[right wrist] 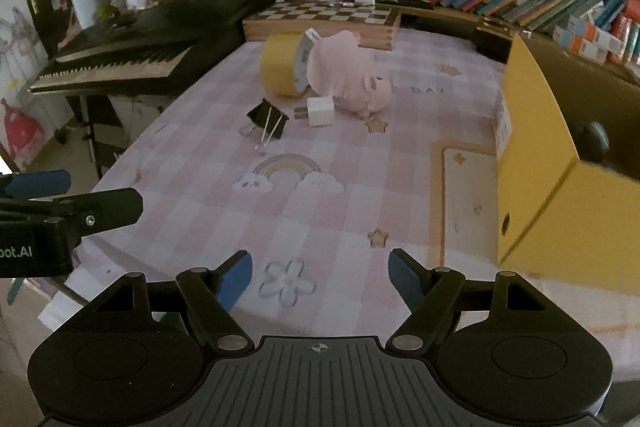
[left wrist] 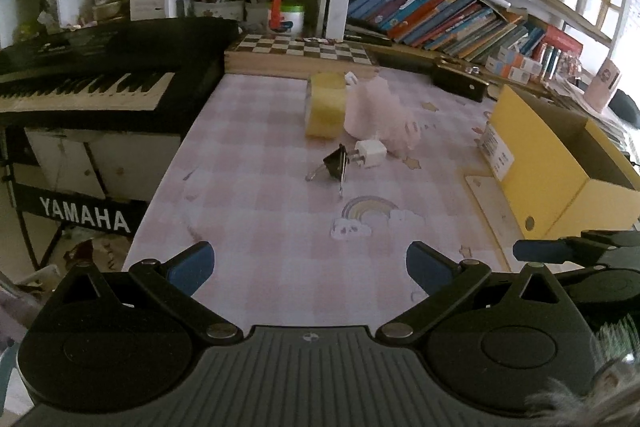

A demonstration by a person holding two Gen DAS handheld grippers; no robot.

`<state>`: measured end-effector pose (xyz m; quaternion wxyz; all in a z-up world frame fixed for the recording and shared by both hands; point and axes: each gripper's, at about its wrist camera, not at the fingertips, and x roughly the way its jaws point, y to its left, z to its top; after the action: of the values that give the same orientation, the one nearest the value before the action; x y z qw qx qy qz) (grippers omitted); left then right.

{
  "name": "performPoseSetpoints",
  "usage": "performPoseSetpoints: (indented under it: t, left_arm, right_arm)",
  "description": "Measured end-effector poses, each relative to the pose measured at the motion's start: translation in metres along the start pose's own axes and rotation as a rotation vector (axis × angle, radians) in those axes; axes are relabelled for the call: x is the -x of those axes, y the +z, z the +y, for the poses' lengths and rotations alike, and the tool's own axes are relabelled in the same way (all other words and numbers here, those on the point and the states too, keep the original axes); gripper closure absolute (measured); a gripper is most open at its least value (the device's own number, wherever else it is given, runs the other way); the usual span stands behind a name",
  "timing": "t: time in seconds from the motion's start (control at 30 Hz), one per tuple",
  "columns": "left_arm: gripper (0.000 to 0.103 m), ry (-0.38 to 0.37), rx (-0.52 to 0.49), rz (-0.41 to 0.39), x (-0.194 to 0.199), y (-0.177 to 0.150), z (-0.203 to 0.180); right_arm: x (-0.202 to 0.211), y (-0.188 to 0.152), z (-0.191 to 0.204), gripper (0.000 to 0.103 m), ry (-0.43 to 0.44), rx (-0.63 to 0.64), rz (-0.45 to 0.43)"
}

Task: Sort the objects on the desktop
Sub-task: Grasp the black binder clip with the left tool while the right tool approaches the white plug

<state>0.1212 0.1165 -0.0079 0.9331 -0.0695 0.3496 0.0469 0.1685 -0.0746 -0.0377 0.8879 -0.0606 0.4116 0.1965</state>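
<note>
Your fingers on the left gripper (left wrist: pixel 310 269) and right gripper (right wrist: pixel 320 277) are spread, holding nothing. On the desk (right wrist: pixel 328 219) ahead lie a clip (right wrist: pixel 267 119), charger (right wrist: pixel 320 111), tape (right wrist: pixel 282 68) and pink toy (right wrist: pixel 347 75), left of the yellow box (right wrist: pixel 538 163).

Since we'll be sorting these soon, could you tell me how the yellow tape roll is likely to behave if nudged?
The tape roll stands on its curved edge, so it would probably roll. The pink plush toy leaning against it may block one direction.
</note>
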Motion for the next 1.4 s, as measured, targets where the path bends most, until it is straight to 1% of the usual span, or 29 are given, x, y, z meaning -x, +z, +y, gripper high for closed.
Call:
performPoseSetpoints:
  t: [0.47,0.7,0.8,0.97,1.13,1.4]
  left_arm:
    - [0.000,0.032,0.001,0.048,-0.051,0.035,-0.018]
    - [0.000,0.066,-0.005,0.033,-0.066,0.047,-0.019]
    - [0.000,0.069,-0.007,0.036,-0.073,0.050,-0.021]
    - [0.000,0.064,-0.022,0.044,-0.081,0.051,-0.024]
    - [0.000,0.057,-0.033,0.042,-0.088,0.053,-0.026]
    - [0.000,0.053,-0.045,0.033,-0.098,0.056,-0.031]
  right_arm:
    - [-0.034,0.047,-0.030,0.026,-0.003,0.023,-0.044]
    - [-0.047,0.071,-0.043,0.026,-0.002,0.000,-0.079]
    - [-0.050,0.079,-0.047,0.026,-0.005,-0.018,-0.097]
    - [-0.055,0.086,-0.052,0.026,-0.002,-0.039,-0.106]
    - [-0.061,0.087,-0.056,0.026,0.003,-0.054,-0.093]
    - [-0.065,0.090,-0.061,0.026,0.006,-0.054,-0.097]
